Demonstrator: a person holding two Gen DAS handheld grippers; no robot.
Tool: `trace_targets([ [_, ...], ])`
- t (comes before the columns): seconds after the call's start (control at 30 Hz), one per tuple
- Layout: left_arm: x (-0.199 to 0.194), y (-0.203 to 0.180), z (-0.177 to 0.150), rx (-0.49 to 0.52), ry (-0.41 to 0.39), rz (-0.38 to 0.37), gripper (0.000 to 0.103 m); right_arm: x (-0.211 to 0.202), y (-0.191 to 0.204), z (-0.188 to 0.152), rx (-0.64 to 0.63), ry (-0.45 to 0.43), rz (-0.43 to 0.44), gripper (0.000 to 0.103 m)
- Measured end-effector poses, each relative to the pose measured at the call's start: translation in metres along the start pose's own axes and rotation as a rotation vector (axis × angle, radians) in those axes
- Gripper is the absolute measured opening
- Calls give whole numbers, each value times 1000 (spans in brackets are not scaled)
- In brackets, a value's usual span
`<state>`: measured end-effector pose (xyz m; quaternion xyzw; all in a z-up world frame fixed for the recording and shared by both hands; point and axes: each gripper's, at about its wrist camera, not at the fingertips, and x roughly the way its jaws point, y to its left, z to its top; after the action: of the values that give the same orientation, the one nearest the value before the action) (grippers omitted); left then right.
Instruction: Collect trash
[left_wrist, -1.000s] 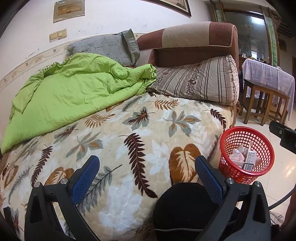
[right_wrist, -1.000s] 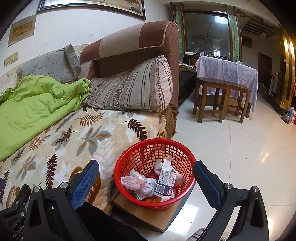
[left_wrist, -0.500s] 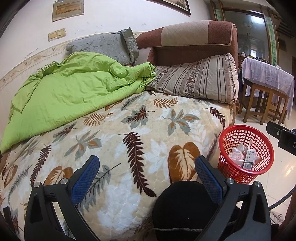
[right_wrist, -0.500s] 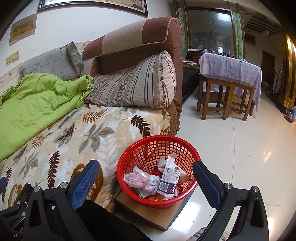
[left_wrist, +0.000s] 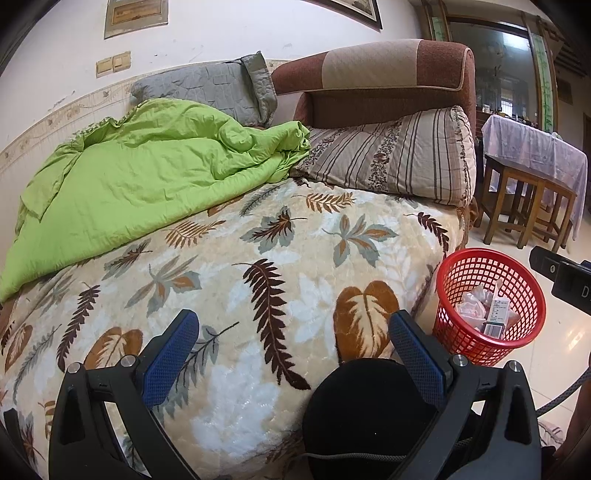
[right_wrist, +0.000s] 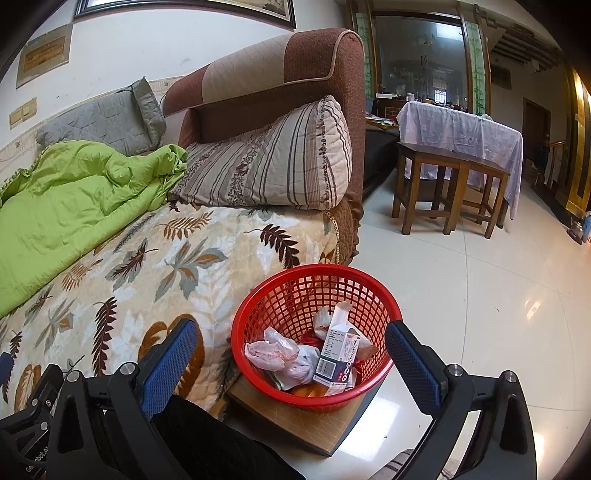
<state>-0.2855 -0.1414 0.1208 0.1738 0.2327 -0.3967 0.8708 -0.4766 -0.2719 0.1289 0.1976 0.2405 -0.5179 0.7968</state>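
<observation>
— What has been changed in the last second?

— Very little. Both views have been shifted only slightly, and the red basket (right_wrist: 317, 334) is now seen a touch closer and lower in the right view. Nothing has been added to it or taken out. The left gripper (left_wrist: 293, 352) is held spread over the leaf-print blanket (left_wrist: 236, 273), with nothing between its blue pads (left_wrist: 168, 356); the right gripper (right_wrist: 291, 360) is likewise spread and empty above the basket.

— What is meant by that for the task?

— No loose trash can be made out on the blanket, so the collecting is judged to be finished or nearly so.

— Where is the trash kept?

— Inside the basket, which is set on a flat wooden board (right_wrist: 295, 421) on the tiled floor, just beside the bed's edge.

— And the materials?

— The basket is a round, rigid plastic lattice. A small printed carton (right_wrist: 338, 350) is propped upright in it, against crumpled thin plastic bags (right_wrist: 275, 354). The blanket looks plush; the green quilt (left_wrist: 140, 188) is thin and rumpled, and the striped pillow (left_wrist: 399, 162) is padded.
</observation>
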Motion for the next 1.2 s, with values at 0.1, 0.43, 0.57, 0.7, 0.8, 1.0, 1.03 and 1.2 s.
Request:
trace_targets([
  [0.1, 0, 0, 1, -1, 1, 1, 102, 1, 0, -2, -1, 2, 0, 102],
  [0.43, 1, 1, 0, 0, 1, 0, 102, 2, 0, -3, 0, 9, 0, 102],
  [0.57, 0, 0, 1, -1, 2, 0, 102, 5, 0, -4, -5, 17, 3, 102],
  [0.7, 1, 1, 0, 1, 3, -2, 102, 5, 0, -4, -5, 16, 3, 102],
  [0.8, 1, 1, 0, 0, 2, -3, 102, 4, 0, -5, -5, 20, 2, 102],
  [1.0, 2, 1, 0, 0, 4, -2, 102, 8, 0, -6, -12, 28, 4, 102],
  [1.03, 2, 1, 0, 0, 4, -2, 102, 10, 0, -4, -12, 29, 4, 102],
  [1.2, 2, 2, 1, 0, 4, -3, 102, 12, 1, -4, -19, 34, 8, 102],
])
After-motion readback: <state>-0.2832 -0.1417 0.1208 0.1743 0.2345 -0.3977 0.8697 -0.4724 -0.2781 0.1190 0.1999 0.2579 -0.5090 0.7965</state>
